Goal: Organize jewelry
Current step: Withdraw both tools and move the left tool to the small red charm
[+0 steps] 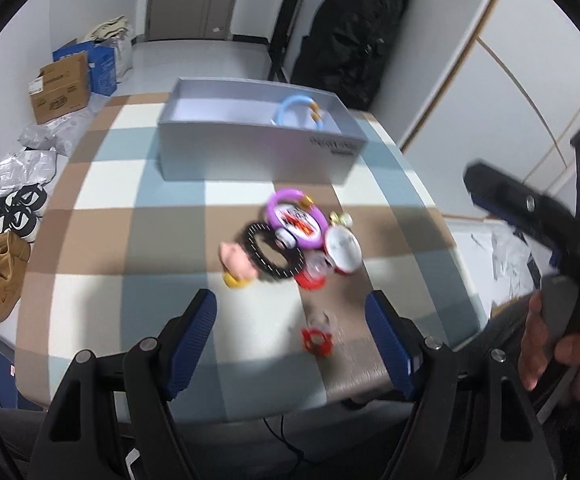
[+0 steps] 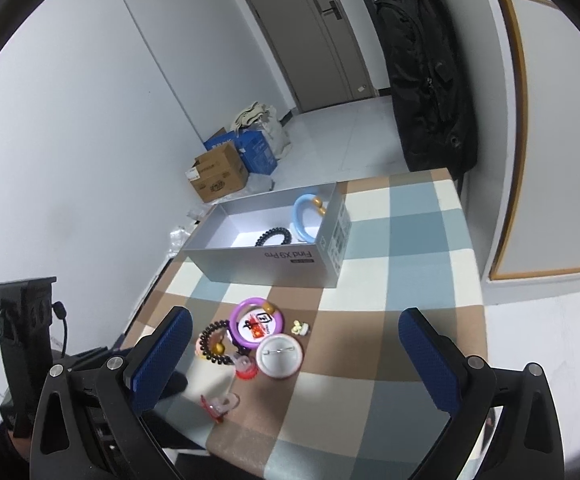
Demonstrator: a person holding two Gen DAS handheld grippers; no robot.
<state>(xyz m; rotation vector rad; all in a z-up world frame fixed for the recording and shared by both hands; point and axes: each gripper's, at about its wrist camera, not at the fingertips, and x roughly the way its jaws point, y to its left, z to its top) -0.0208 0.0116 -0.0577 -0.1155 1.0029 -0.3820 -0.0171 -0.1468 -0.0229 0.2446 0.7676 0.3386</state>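
A pile of jewelry lies on the checkered table: a purple ring (image 1: 294, 220) (image 2: 253, 325), a black beaded bracelet (image 1: 274, 253) (image 2: 213, 343), a white round badge (image 1: 344, 250) (image 2: 278, 356), a small gold piece (image 1: 340, 219) (image 2: 300, 327) and red clips (image 1: 316, 340) (image 2: 219, 403). A grey box (image 1: 257, 148) (image 2: 273, 264) holds a blue ring (image 1: 298, 110) (image 2: 304, 216) and a black hair tie (image 2: 273, 237). My left gripper (image 1: 292, 338) is open, just short of the pile. My right gripper (image 2: 296, 360) is open above the pile.
Cardboard and blue boxes (image 1: 63, 86) (image 2: 225, 170) and shoes (image 1: 7, 264) sit on the floor to the left. A black bag (image 1: 350, 32) (image 2: 430, 80) hangs behind the table. The table's near edge (image 1: 249, 404) is close to the left gripper.
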